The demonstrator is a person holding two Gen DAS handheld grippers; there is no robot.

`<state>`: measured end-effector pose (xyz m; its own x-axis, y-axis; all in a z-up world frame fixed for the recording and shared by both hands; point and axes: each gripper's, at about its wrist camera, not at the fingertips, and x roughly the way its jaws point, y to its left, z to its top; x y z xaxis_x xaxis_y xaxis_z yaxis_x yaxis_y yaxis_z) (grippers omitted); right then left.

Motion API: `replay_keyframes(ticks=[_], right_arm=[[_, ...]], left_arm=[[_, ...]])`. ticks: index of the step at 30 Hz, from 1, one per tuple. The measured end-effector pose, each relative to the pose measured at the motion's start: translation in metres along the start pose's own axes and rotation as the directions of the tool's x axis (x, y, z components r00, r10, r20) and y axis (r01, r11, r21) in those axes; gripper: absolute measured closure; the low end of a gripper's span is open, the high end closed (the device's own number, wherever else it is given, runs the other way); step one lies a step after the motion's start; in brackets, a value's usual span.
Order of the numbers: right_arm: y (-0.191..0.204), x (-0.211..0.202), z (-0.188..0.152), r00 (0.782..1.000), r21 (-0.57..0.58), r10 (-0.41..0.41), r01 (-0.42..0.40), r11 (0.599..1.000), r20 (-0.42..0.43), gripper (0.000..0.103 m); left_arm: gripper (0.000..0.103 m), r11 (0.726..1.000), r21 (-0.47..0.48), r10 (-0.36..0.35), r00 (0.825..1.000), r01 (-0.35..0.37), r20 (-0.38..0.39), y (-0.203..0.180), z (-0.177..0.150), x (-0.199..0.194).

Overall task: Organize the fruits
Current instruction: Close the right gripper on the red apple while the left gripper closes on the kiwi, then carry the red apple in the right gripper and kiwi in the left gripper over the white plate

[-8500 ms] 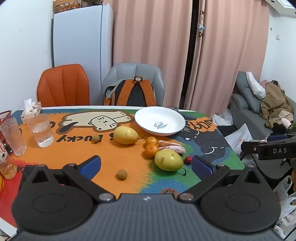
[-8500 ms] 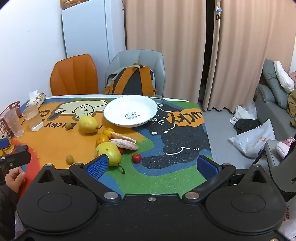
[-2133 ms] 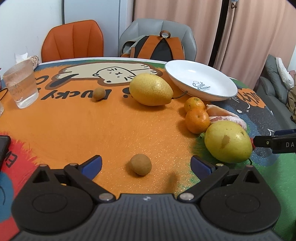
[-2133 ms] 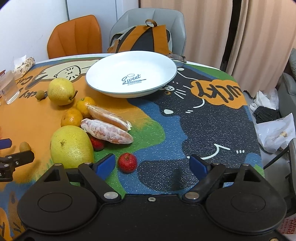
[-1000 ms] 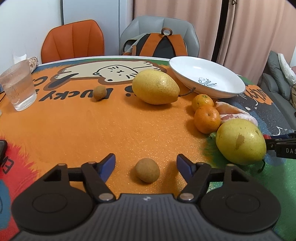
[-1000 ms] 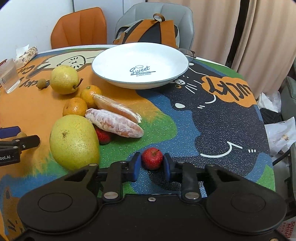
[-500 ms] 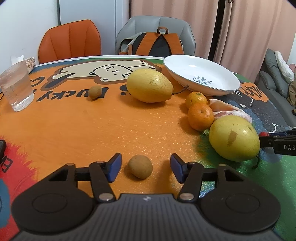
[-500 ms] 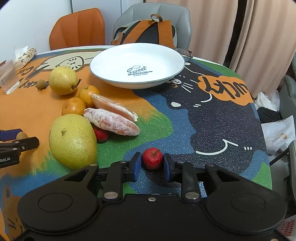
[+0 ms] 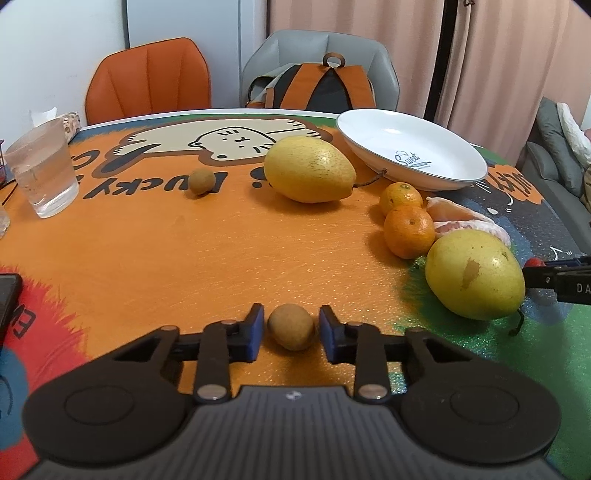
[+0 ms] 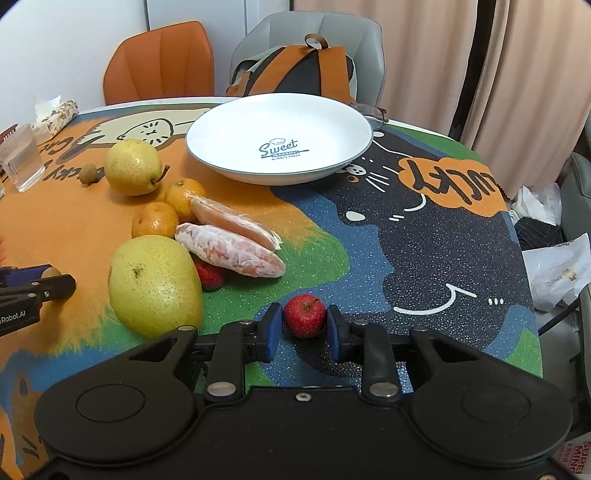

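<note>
Beyond my table (image 10: 424,236) stand an orange chair (image 10: 160,61) and a grey chair (image 10: 310,33); pink curtains (image 10: 424,55) hang behind them, right of the white wall (image 10: 55,44).

Both wrist fisheyes sit low over the table (image 9: 147,251), angled down past their own fingers toward the chairs. Left view covers the orange side, right view the dark side (shared: plate (image 9: 454,173) (image 10: 229,162), pears, tangerines).

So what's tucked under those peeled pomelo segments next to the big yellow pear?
A small red fruit peeks out beneath the lower of the pomelo segments, against the big yellow pear. Its far side is covered, so I can't identify it.
</note>
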<state>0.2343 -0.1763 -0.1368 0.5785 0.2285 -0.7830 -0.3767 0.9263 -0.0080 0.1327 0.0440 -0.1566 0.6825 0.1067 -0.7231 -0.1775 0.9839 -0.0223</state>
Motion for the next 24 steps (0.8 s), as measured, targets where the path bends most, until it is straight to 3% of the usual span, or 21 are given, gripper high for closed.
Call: replay_keyframes(ticks=[24], right_arm=[[-0.004, -0.013, 0.007, 1.0, -0.002, 0.009, -0.009, 1.0, 0.027, 0.076]], left_arm=[[0.078, 0.998, -0.047, 0.032, 0.999, -0.031, 0.01, 0.001, 0.009, -0.014]])
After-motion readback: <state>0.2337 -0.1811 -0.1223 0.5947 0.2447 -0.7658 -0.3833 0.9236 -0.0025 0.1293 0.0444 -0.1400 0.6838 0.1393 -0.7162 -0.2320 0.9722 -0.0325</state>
